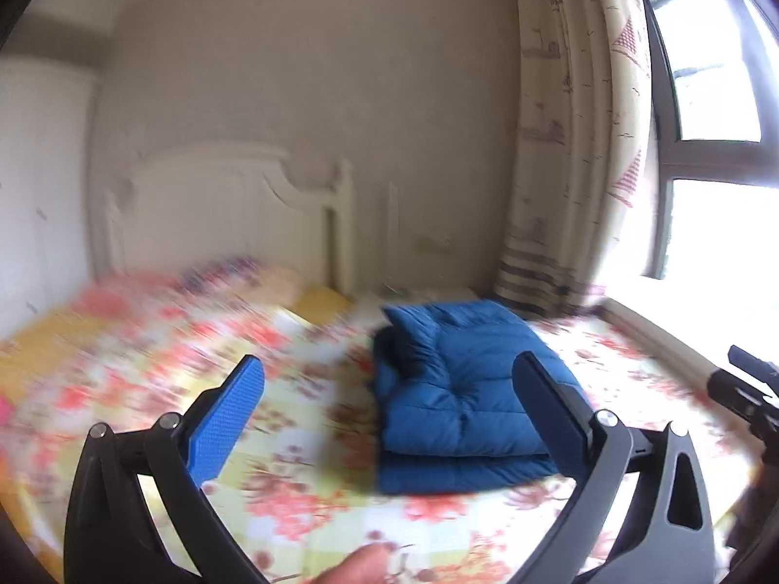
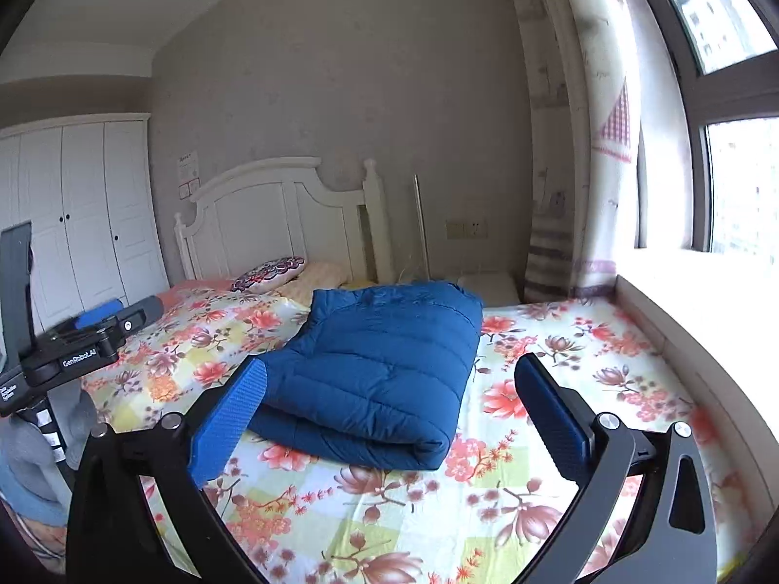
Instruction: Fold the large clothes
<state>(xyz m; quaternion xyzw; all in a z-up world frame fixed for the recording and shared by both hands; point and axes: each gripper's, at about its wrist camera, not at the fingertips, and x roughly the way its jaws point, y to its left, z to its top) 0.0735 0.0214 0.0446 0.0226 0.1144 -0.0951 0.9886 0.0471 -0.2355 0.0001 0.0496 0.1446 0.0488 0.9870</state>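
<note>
A blue quilted jacket point(image 1: 467, 389) lies folded into a thick bundle on the floral bedsheet point(image 1: 302, 496). My left gripper point(image 1: 387, 360) hovers in front of it, jaws wide apart and empty, the bundle seen beyond the right finger. In the right wrist view the same folded jacket point(image 2: 380, 360) rests on the sheet point(image 2: 511, 486), and my right gripper point(image 2: 392, 362) stands open just short of its near edge, touching nothing. The left gripper's body point(image 2: 92, 336) shows at the left of that view. A fingertip of the person point(image 1: 360, 564) is at the bottom edge.
A white headboard point(image 2: 272, 214) and a patterned pillow point(image 2: 268, 275) are at the far end of the bed. White wardrobe doors point(image 2: 83, 214) stand at the left. A curtain point(image 2: 584, 170) and a window sill point(image 2: 691, 301) run along the right side.
</note>
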